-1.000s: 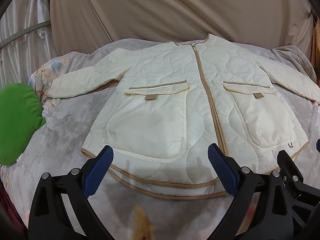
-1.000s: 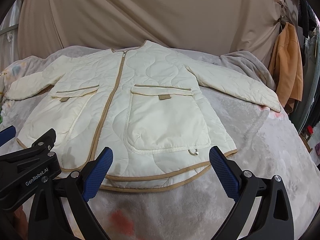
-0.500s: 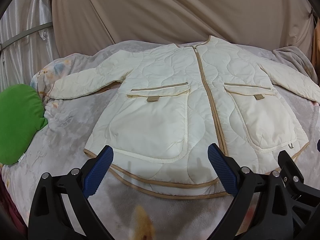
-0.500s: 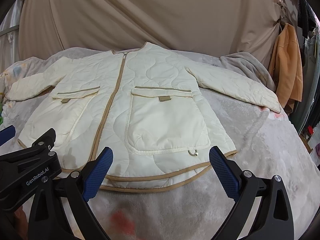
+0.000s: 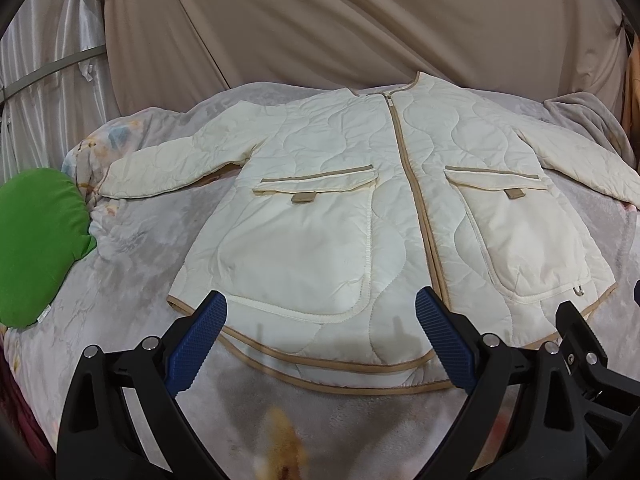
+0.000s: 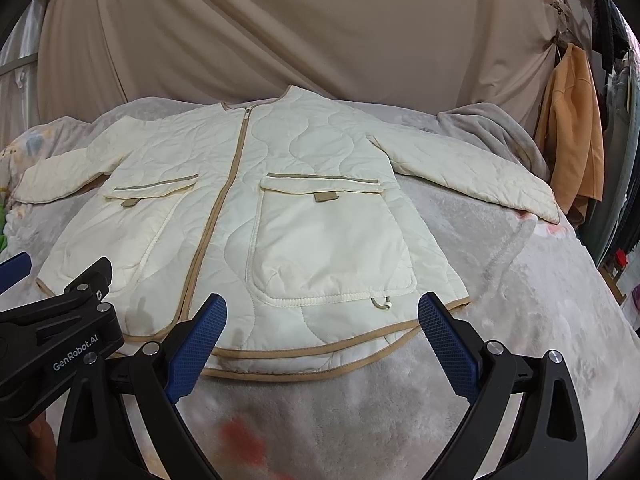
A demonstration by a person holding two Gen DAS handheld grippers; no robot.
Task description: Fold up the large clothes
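On bed (image 5: 120, 280): jacket (image 5: 360, 216), collar seemingly farthest.

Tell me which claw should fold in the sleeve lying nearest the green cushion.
Left. The left claw hangs open over the cream quilted jacket hem on the green cushion side; that sleeve stretches toward it. The right claw sits farther off.

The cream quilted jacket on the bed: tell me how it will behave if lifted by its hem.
The jacket looks soft and padded, so it would probably sag and drape rather than hold shape. Its spread sleeves would likely trail. Quilted filling suggests it is light for its bulk.
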